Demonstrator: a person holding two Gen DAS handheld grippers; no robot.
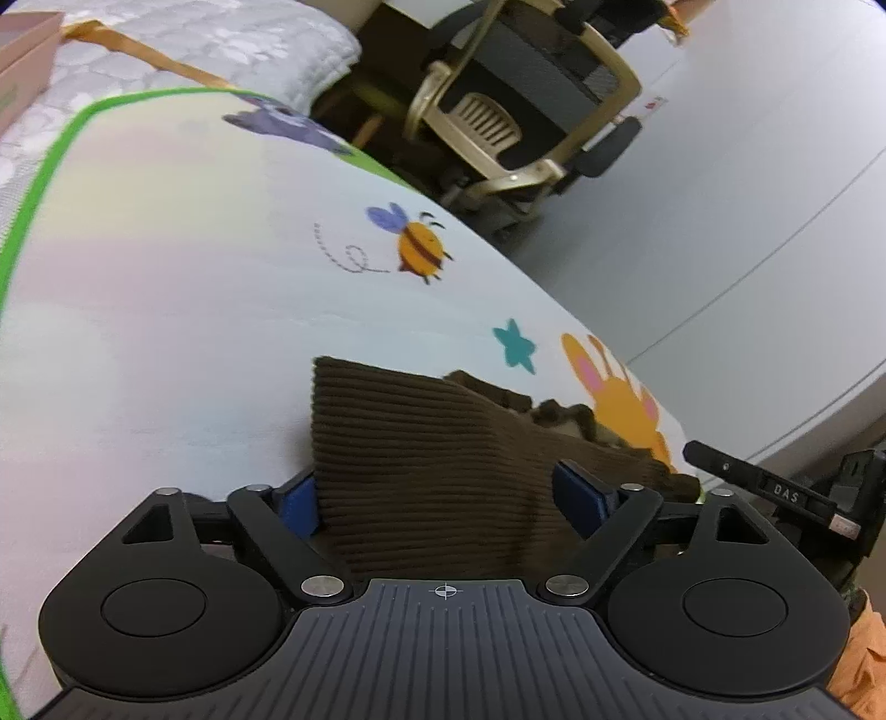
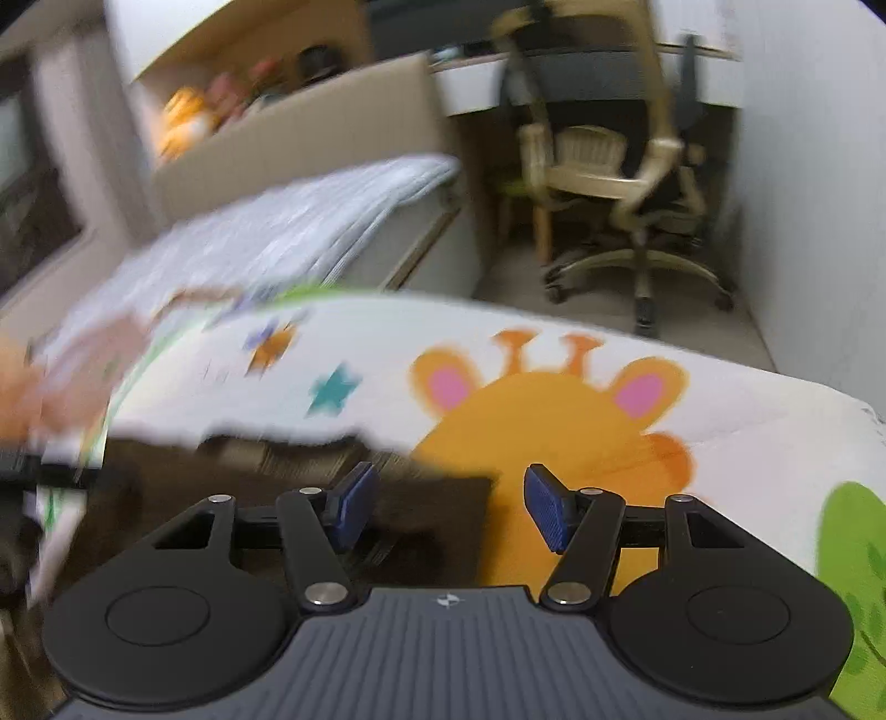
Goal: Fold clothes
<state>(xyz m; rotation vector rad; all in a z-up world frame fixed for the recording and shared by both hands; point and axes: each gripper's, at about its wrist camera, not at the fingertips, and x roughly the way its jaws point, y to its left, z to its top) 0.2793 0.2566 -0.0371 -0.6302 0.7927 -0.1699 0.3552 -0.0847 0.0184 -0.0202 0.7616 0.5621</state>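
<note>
A brown ribbed knit garment point(image 1: 421, 459) lies on a cartoon-printed mat point(image 1: 166, 277). In the left wrist view its folded edge fills the space between the blue pads point(image 1: 302, 501). My left gripper point(image 1: 440, 501) is open, its fingers wide apart on either side of the cloth. In the right wrist view, which is motion-blurred, the same garment point(image 2: 266, 487) spreads to the lower left. My right gripper point(image 2: 451, 507) is open over the garment's right corner, with the left pad point(image 2: 354, 498) above the cloth and the right pad point(image 2: 545, 512) above the orange giraffe print point(image 2: 554, 432).
A beige office chair point(image 1: 515, 111) point(image 2: 614, 183) stands on the floor beyond the mat's far edge. A quilted white blanket point(image 1: 221, 50) point(image 2: 266, 232) lies behind the mat. A pink box point(image 1: 22, 61) sits at the far left. An orange sleeve point(image 1: 864, 664) shows at the lower right.
</note>
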